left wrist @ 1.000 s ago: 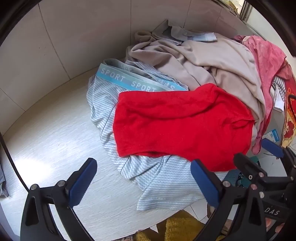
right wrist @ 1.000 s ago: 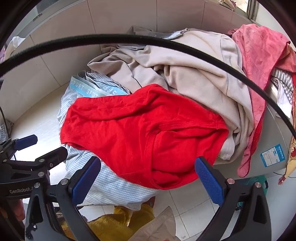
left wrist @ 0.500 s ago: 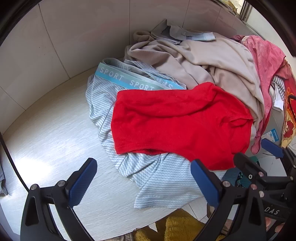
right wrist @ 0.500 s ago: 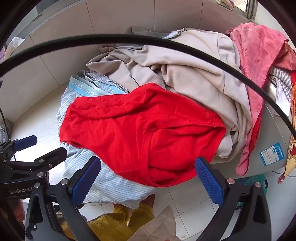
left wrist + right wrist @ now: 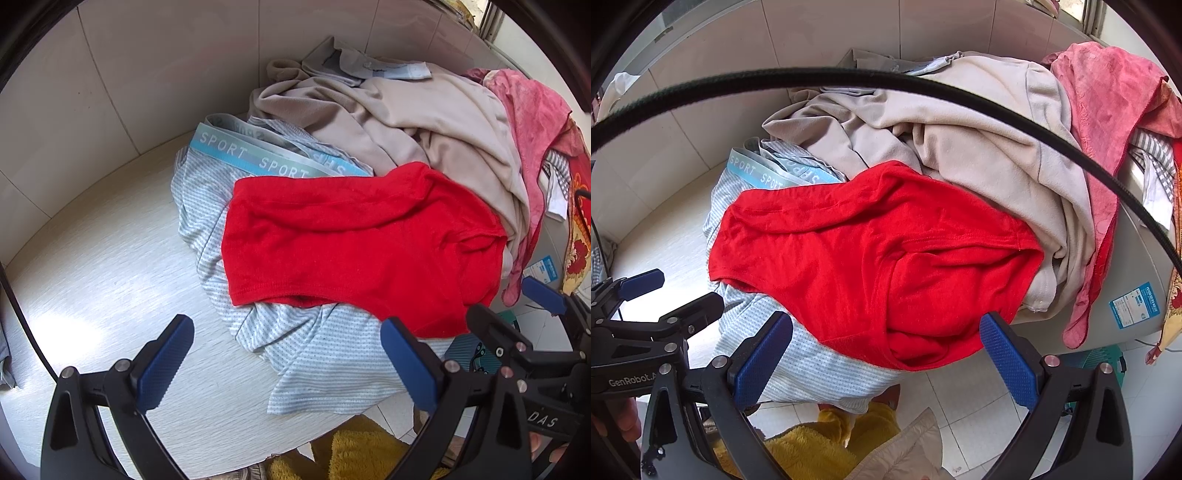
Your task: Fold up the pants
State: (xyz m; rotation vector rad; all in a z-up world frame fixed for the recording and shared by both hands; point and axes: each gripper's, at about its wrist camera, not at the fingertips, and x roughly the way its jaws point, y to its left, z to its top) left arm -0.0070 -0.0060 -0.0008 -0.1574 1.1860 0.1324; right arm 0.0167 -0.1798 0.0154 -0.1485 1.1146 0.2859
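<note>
You've got bare desk (image 5: 92,295) left of the clothes. The beige heap (image 5: 424,125) and tiled wall (image 5: 166,74) block you behind.

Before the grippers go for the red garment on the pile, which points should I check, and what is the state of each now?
1. Left gripper open, holding nothing: ok.
2. Right gripper open, holding nothing: ok.
3. Red garment on top of the pile, uncovered: ok.
4. Red garment lying flat for folding: not ok, wrinkled and draped over the striped SPORT shorts.
5. Bare table surface to fold on: ok.
6. Whether the beige garment pins the red one's far edge: cannot tell.
</note>
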